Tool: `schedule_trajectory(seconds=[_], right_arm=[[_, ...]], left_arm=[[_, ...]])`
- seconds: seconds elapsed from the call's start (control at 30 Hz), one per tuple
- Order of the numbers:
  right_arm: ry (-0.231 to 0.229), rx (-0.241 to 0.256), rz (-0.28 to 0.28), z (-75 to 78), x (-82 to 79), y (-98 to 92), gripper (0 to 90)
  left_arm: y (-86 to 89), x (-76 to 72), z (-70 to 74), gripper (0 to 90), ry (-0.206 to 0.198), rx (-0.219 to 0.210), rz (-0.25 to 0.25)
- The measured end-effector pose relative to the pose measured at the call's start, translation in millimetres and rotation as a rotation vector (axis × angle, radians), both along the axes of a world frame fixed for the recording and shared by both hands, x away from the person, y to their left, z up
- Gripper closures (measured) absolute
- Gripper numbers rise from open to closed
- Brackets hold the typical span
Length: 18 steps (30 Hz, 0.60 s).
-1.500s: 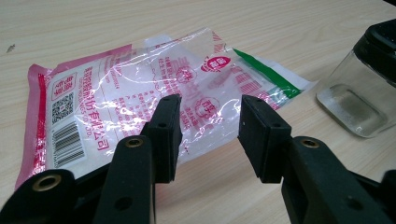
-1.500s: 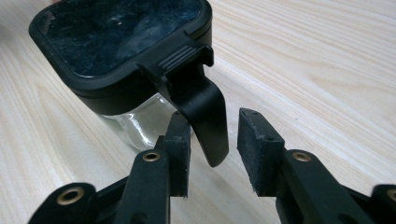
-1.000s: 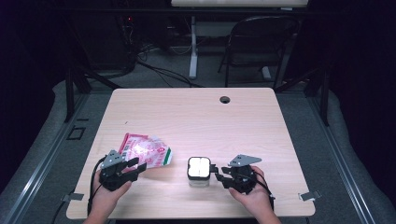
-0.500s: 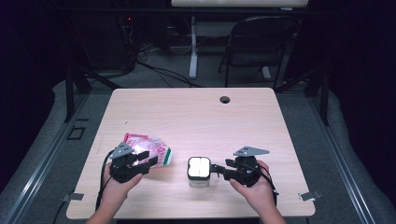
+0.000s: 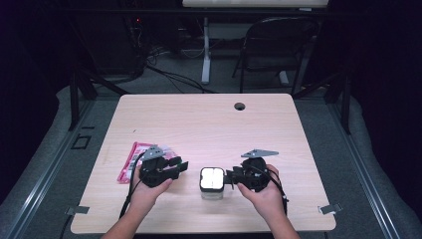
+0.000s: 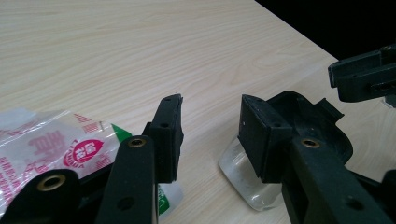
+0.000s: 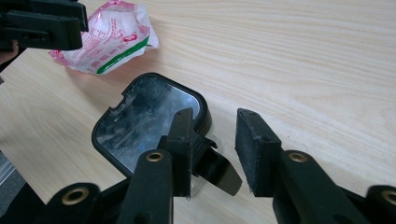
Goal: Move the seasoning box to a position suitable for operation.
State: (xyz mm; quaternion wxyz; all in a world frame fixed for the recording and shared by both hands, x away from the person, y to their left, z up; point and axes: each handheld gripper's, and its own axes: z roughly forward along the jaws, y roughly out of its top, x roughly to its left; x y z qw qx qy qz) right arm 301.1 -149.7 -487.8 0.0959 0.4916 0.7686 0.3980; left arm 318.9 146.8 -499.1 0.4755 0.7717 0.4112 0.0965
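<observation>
The clear square plastic container with a black-rimmed lid [image 5: 212, 181] sits at the wooden table's [image 5: 209, 124] six o'clock edge. The right gripper [image 5: 233, 177], at its three o'clock, has jaws parted beside the lid's latch tab. The left gripper [image 5: 180, 166], at nine o'clock, is spread open above a pink-and-white plastic packet [image 5: 130, 160].

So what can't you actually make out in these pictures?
- Contents of the clear container: high view, glare on its lid; right gripper view, the lid reflects.
- Print on the snack packet: left gripper view, too small, cut by the left gripper.
- Right gripper touching the lid clasp: unclear.
</observation>
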Motion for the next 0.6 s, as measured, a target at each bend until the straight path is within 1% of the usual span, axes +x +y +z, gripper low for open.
schedule_trajectory(seconds=[0.03, 0.1, 0.13, 0.17, 0.23, 0.3, 0.33, 0.37, 0.43, 0.47, 0.5, 0.53, 0.57, 0.6], right_arm=[[0.003, 0.007, -0.004, -0.3, -0.3, 0.5, 69.1], [0.018, 0.022, -0.005, -1.0, -1.0, 1.5, 70.7], [0.019, 0.028, -0.007, -2.2, -1.6, 2.6, 71.2], [0.022, 0.024, -0.005, -2.8, -2.0, 3.6, 71.8], [0.009, 0.007, -0.007, -4.7, -2.8, 4.4, 72.8], [0.007, 0.01, -0.013, -6.0, -3.9, 4.2, 73.9], [0.012, 0.01, -0.015, -6.0, -4.6, 3.7, 74.7], [0.004, 0.014, -0.019, -6.7, -4.9, 3.2, 75.4], [0.011, 0.026, -0.023, -6.9, -5.5, 2.7, 77.1], [0.017, 0.026, -0.024, -6.8, -5.6, 2.6, 78.0], [0.023, 0.023, -0.023, -6.9, -5.4, 2.5, 79.2], [0.021, 0.028, -0.021, -7.4, -5.4, 2.9, 80.7], [0.023, 0.027, -0.022, -7.5, -5.5, 3.8, 82.1], [0.02, 0.018, -0.018, -8.1, -5.2, 4.4, 82.7]], left_arm=[[-1.7, -0.6, -0.8, 59.8, 0.0, 0.009, -0.013], [-5.0, -2.4, -3.0, 60.4, -0.011, 0.036, -0.023], [-6.2, -3.1, -4.3, 61.2, -0.006, 0.035, -0.033], [-7.2, -3.7, -5.4, 63.3, -0.002, 0.034, -0.044], [-8.5, -5.2, -7.3, 67.3, 0.005, 0.033, -0.061], [-9.7, -7.0, -9.1, 70.5, 0.008, 0.031, -0.072], [-9.4, -7.9, -9.6, 73.3, 0.011, 0.038, -0.084], [-10.0, -9.2, -10.3, 74.9, 0.018, 0.035, -0.085], [-10.1, -11.0, -11.7, 78.3, 0.021, 0.037, -0.093], [-9.7, -11.8, -12.0, 80.5, 0.025, 0.042, -0.099], [-9.5, -12.8, -12.6, 81.4, 0.033, 0.033, -0.102], [-9.0, -13.3, -13.3, 83.0, 0.034, 0.037, -0.108], [-9.2, -14.1, -14.3, 85.0, 0.04, 0.031, -0.11], [-9.1, -14.5, -15.0, 86.2, 0.047, 0.037, -0.117]])
